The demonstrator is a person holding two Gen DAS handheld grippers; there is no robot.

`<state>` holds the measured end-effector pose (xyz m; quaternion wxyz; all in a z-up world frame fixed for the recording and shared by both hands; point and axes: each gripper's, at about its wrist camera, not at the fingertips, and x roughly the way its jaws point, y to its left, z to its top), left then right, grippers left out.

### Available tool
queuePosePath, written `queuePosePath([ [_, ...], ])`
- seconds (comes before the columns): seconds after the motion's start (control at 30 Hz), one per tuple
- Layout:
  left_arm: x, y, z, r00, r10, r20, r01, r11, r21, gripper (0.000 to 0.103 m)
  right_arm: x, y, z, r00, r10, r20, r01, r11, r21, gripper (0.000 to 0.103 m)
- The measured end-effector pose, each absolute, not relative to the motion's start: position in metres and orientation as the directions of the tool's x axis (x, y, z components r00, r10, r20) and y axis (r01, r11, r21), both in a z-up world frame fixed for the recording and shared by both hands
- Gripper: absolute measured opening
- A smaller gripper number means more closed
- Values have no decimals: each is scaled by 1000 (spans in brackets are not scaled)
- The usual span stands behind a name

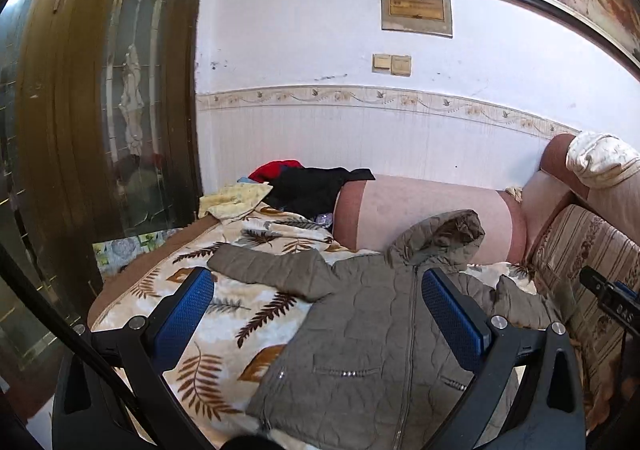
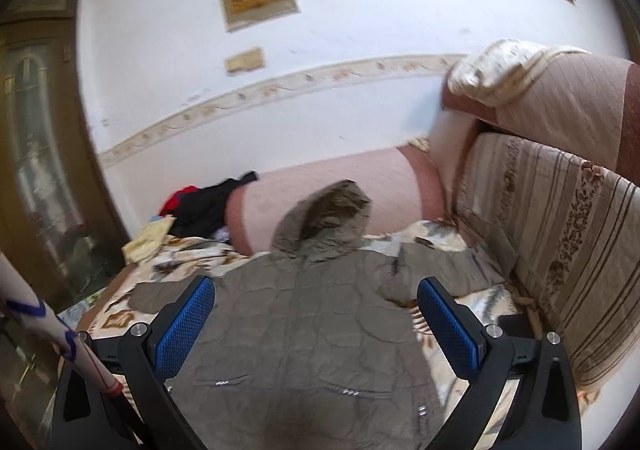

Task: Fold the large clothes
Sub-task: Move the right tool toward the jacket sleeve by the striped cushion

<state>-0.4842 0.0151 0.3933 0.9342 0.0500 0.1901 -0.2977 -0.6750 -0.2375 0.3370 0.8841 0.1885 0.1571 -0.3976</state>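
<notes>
A grey-brown quilted hooded jacket (image 1: 368, 314) lies front up and zipped on the leaf-patterned blanket (image 1: 224, 314), hood towards the far bolster, sleeves spread to both sides. My left gripper (image 1: 316, 294) is open and empty, hovering above the jacket's left shoulder. In the right wrist view the same jacket (image 2: 312, 322) fills the middle, and my right gripper (image 2: 316, 306) is open and empty above its chest. The right gripper's black body (image 1: 612, 298) shows at the right edge of the left wrist view.
A pink bolster (image 1: 424, 218) lies along the far wall. Black and red clothes (image 1: 312, 186) and a yellow cloth (image 1: 236, 202) are piled at the far left. A striped sofa back (image 2: 560, 250) rises on the right. A dark wooden cabinet (image 1: 100, 110) stands on the left.
</notes>
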Motion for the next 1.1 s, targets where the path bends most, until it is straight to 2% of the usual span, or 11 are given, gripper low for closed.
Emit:
queuePosePath([
  [0.2,-438,-18,372,736,-492,-464,569,821,31,103,-680,-318,325,491,-676,-549,858,483,173,103],
  [0.33,-405,-44,321,654,-469,-593,591,806,14,103,-680,-356,295,421,-662,-620,894,420,159,103],
  [0.47,-390,-64,270,631,-423,-650,601,796,66,103,-681,-378,264,401,-637,-658,905,388,177,103],
  [0.73,-357,-84,208,580,-372,-725,585,810,52,103,-680,-417,202,327,-583,-744,931,332,149,103],
  [1.1,-322,-105,132,510,-295,-808,557,829,49,103,-681,-457,141,263,-528,-807,953,271,134,103],
])
